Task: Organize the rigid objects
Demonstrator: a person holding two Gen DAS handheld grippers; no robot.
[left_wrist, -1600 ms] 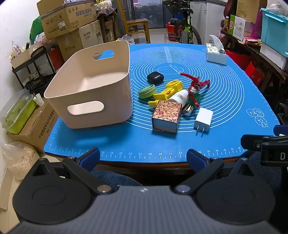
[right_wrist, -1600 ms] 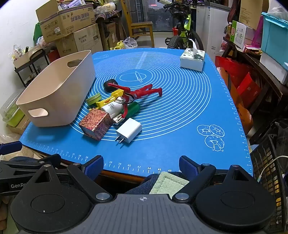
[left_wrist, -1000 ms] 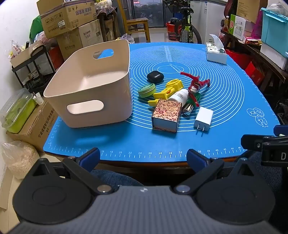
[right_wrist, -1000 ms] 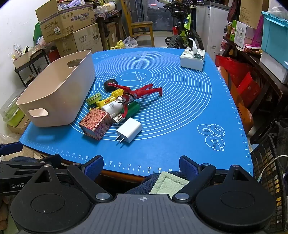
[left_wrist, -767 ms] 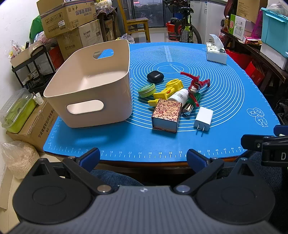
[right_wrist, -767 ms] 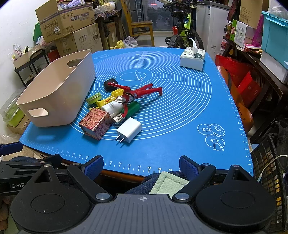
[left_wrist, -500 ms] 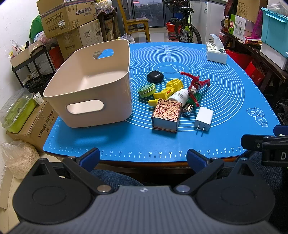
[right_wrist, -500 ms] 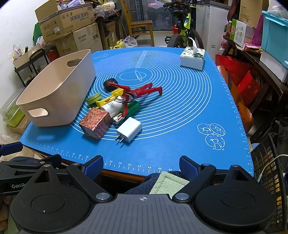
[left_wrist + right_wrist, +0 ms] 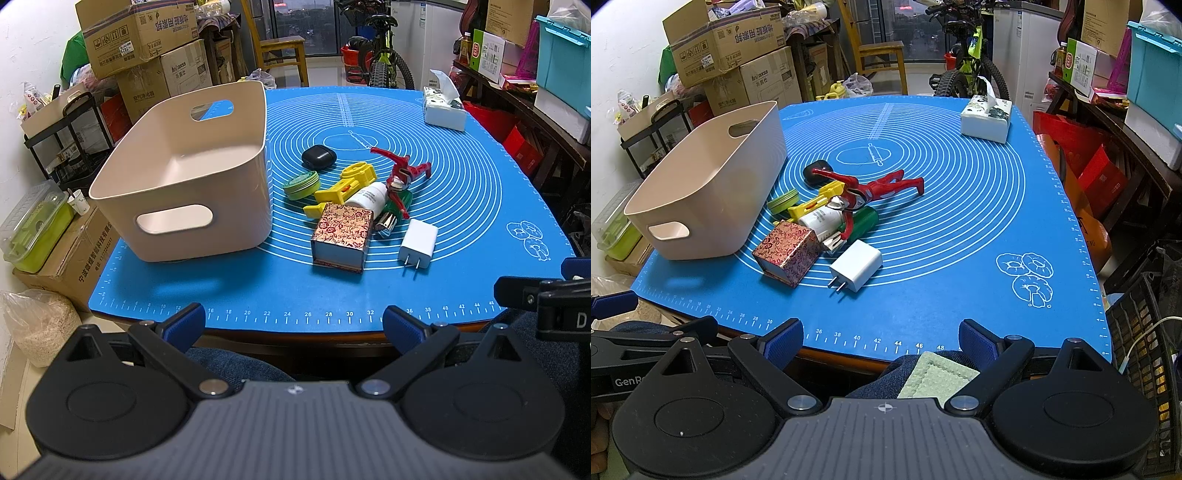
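An empty beige bin (image 9: 184, 177) (image 9: 705, 184) stands on the left of the blue mat (image 9: 461, 206) (image 9: 960, 206). Beside it lies a pile: a patterned box (image 9: 341, 236) (image 9: 788, 251), a white charger (image 9: 418, 242) (image 9: 856, 266), a red figure (image 9: 404, 173) (image 9: 882, 188), a yellow toy (image 9: 343, 188), a white bottle (image 9: 365, 195), a green tin (image 9: 301, 184) and a black case (image 9: 318, 158). My left gripper (image 9: 293, 326) and right gripper (image 9: 881, 338) are open and empty, held before the table's near edge.
A tissue box (image 9: 443, 110) (image 9: 988, 118) sits at the mat's far right. Cardboard boxes (image 9: 140, 33), a chair and a bicycle (image 9: 967, 48) stand behind the table. Shelves and a black crate (image 9: 1141, 332) are on the right.
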